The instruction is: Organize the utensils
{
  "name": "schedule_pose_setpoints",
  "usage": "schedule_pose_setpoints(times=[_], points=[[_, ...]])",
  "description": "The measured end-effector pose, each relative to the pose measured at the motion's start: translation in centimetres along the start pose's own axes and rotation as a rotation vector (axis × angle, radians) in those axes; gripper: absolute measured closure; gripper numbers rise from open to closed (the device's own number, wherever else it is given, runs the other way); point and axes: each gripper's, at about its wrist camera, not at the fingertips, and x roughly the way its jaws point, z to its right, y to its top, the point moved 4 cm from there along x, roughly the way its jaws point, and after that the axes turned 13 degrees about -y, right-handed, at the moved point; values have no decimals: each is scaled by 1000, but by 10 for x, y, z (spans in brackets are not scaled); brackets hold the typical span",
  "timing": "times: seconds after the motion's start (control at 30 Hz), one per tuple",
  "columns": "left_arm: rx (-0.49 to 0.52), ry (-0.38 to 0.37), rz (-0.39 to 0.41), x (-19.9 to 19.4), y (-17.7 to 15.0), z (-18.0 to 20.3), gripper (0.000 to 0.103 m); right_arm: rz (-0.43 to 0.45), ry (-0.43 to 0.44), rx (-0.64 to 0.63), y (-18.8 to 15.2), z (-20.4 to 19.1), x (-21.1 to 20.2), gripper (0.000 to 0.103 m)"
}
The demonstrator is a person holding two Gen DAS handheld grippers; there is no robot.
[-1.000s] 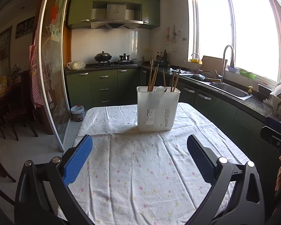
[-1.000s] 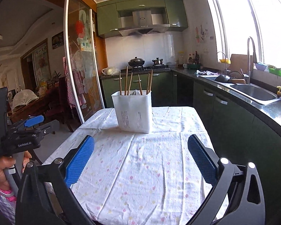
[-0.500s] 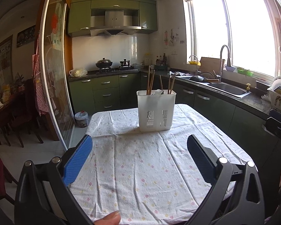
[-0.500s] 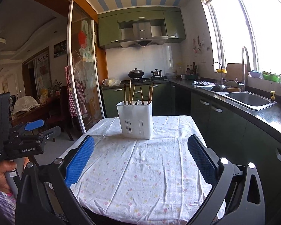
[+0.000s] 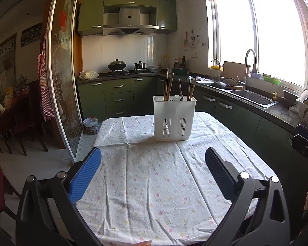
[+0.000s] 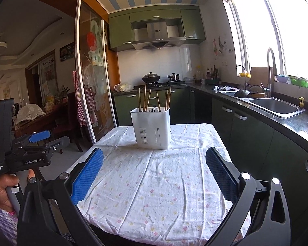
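A white slotted utensil holder point(image 5: 174, 118) stands on the far half of the table point(image 5: 154, 184). It also shows in the right wrist view point(image 6: 152, 127). Several wooden chopsticks point(image 5: 168, 86) and pale utensils stand in it; the chopsticks show in the right wrist view point(image 6: 145, 99). My left gripper point(image 5: 153, 165) is open and empty, held above the near table edge. My right gripper point(image 6: 154, 164) is open and empty, also back over the near edge. The left gripper point(image 6: 41, 138) shows at the left of the right wrist view.
A floral cloth point(image 6: 154, 184) covers the table. A dark counter with a sink point(image 5: 252, 99) runs along the right. A glass sliding door point(image 5: 61, 82) stands to the left. Green cabinets and a stove point(image 5: 125, 71) are behind.
Both grippers have drawn back and up from the holder; it looks smaller and farther now. Both stay open and empty. The holder has not moved.
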Motion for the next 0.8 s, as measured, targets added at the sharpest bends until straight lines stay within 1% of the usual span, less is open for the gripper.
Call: schedule_pose_setpoints(times=[0.1, 0.2, 0.27, 0.47, 0.8], points=[[-14, -4, 19, -4, 1, -3, 7, -2, 2, -4, 0, -3, 1, 5], [-17, 19, 34, -7, 2, -7, 7, -1, -5, -20, 0, -6, 1, 5], [-18, 34, 42, -9, 2, -9, 7, 11, -24, -36, 0, -8, 1, 5], [-2, 38, 42, -11, 2, -7, 7, 39, -97, -77, -2, -11, 2, 5], [11, 30, 40, -14, 2, -6, 7, 17, -96, -85, -6, -13, 12, 5]])
